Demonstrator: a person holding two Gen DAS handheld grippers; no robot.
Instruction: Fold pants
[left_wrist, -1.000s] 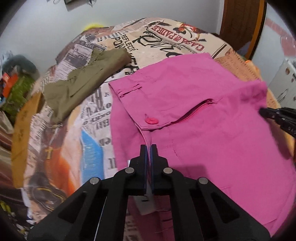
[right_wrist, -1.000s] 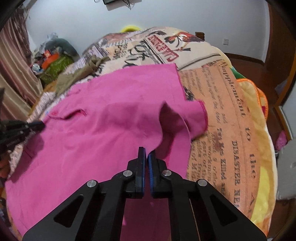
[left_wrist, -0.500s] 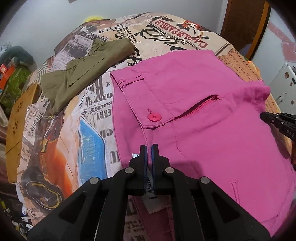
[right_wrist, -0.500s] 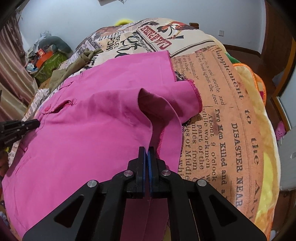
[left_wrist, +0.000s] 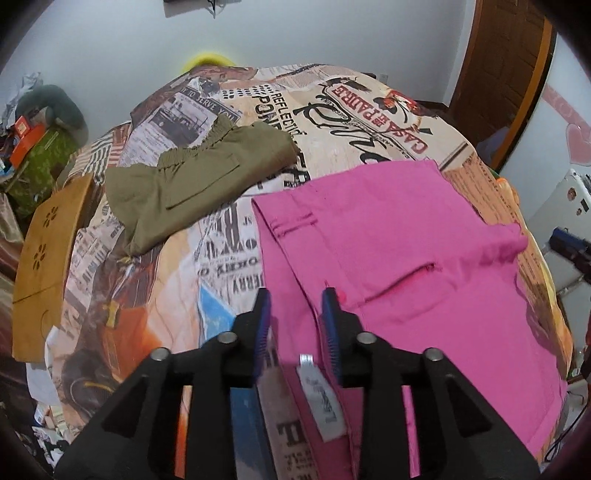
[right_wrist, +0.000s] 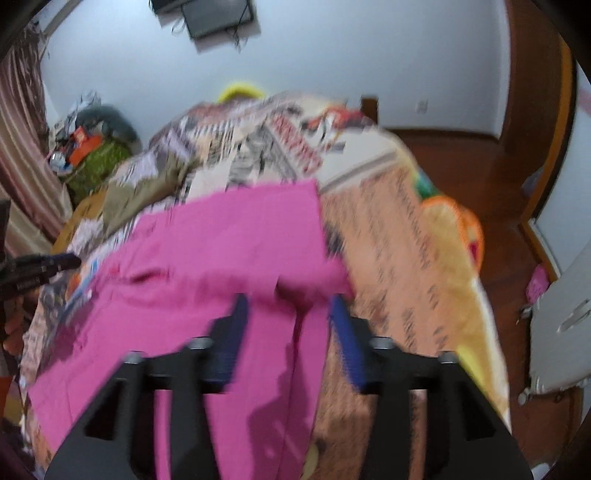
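Pink pants (left_wrist: 388, 258) lie folded on the bed, waistband toward the left and a white label (left_wrist: 321, 398) showing near the camera. My left gripper (left_wrist: 295, 295) hovers over the waistband edge; its jaws are opening and no cloth is pinched between them. The right wrist view is blurred. There the pink pants (right_wrist: 221, 266) spread below my right gripper (right_wrist: 288, 301), whose jaws are also opening above the leg end, free of the fabric. Each gripper shows in the other's view: the right gripper (left_wrist: 569, 247) and the left gripper (right_wrist: 44, 266).
The bed cover (left_wrist: 351, 110) has a newspaper print. Olive shorts (left_wrist: 199, 177) lie folded at the back left. A brown board (left_wrist: 48, 258) leans at the bed's left side, with clutter (right_wrist: 85, 147) behind it. A white appliance (left_wrist: 565, 206) and a wooden door (left_wrist: 502, 74) stand to the right.
Both grippers were shut on the pink fabric; now both have opened, let go and risen. The raised fold at the leg end has dropped flatter onto the pants.
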